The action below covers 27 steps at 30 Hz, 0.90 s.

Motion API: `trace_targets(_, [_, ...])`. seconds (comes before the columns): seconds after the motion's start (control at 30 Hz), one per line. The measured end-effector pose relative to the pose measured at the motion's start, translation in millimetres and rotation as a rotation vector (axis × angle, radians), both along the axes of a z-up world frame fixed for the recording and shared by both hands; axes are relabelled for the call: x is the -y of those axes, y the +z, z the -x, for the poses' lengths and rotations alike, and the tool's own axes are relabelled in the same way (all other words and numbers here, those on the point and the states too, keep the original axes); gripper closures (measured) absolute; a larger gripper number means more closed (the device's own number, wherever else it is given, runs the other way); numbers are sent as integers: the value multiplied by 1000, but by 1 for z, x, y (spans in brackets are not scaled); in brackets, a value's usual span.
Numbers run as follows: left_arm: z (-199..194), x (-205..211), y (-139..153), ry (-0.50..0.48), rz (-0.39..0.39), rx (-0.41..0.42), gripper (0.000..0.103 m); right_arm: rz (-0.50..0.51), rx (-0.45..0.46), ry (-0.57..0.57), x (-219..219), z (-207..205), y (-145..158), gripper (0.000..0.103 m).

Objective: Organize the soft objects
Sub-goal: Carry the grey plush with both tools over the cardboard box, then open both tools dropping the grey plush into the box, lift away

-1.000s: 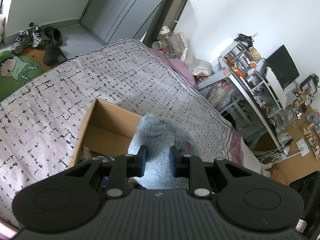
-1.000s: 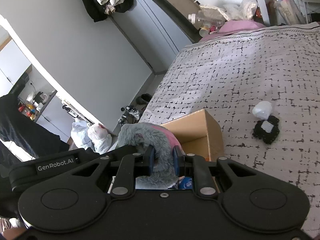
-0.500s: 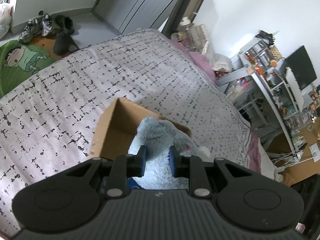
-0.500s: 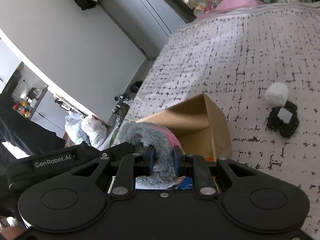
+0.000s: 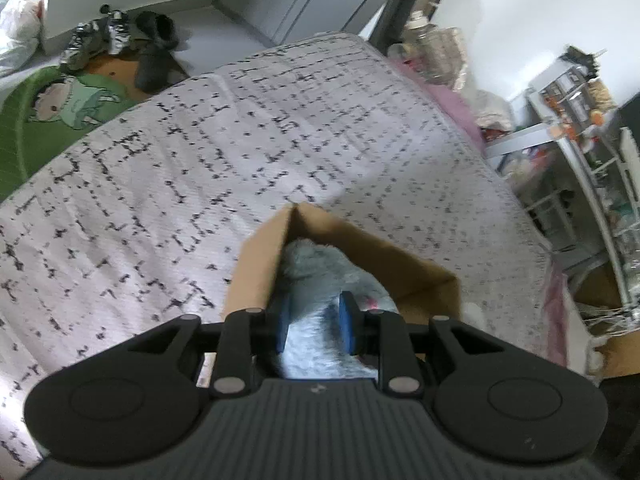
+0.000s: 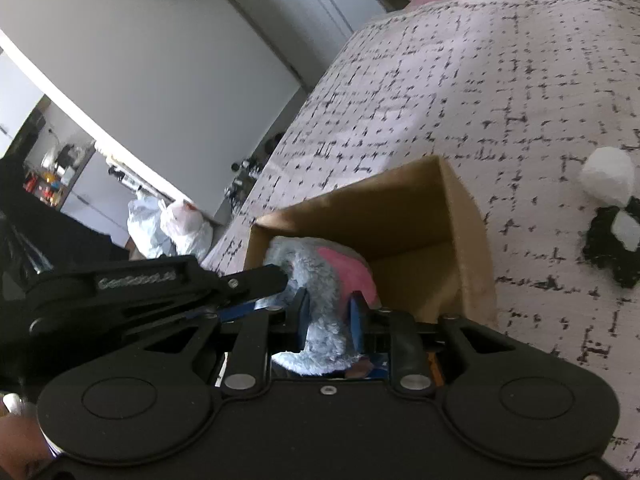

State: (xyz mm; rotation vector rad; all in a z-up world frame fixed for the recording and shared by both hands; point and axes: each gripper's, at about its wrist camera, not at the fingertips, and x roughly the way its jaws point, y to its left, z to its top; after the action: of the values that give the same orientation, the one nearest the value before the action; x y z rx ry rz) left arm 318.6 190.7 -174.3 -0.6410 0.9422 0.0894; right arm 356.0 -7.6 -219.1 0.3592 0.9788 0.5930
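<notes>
A blue-grey plush toy [image 5: 320, 280] with a pink patch [image 6: 344, 268] sits partly inside an open cardboard box [image 5: 376, 252] on the bed. My left gripper [image 5: 314, 322] is shut on the plush from one side. My right gripper [image 6: 330, 314] is shut on the same plush from the other side. The left gripper's arm [image 6: 160, 292] shows in the right wrist view beside the box [image 6: 404, 216]. The lower part of the plush is hidden behind the gripper bodies.
A black and white plush [image 6: 612, 216] lies on the patterned bedspread [image 5: 200, 168] to the right of the box. Shoes [image 5: 120, 36] and a green rug [image 5: 48, 112] lie on the floor beyond the bed. Cluttered shelves [image 5: 580, 120] stand at the right.
Both grippers have lowered with the plush, which now sits deeper inside the cardboard box. The box looks larger and closer in both views.
</notes>
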Motion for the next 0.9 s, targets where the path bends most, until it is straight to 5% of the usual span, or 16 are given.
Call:
trace_targets(0.4, [-5, -1, 4, 6, 1, -52, 75, 5, -7, -3, 5, 2, 7, 76])
trace_targets(0.67, [13, 9, 15, 14, -13, -67, 66, -4, 45, -47, 25, 14, 28, 56])
trace_targets(0.9, [33, 27, 38, 10, -69, -36, 43, -3, 74, -106, 48, 25, 46, 37])
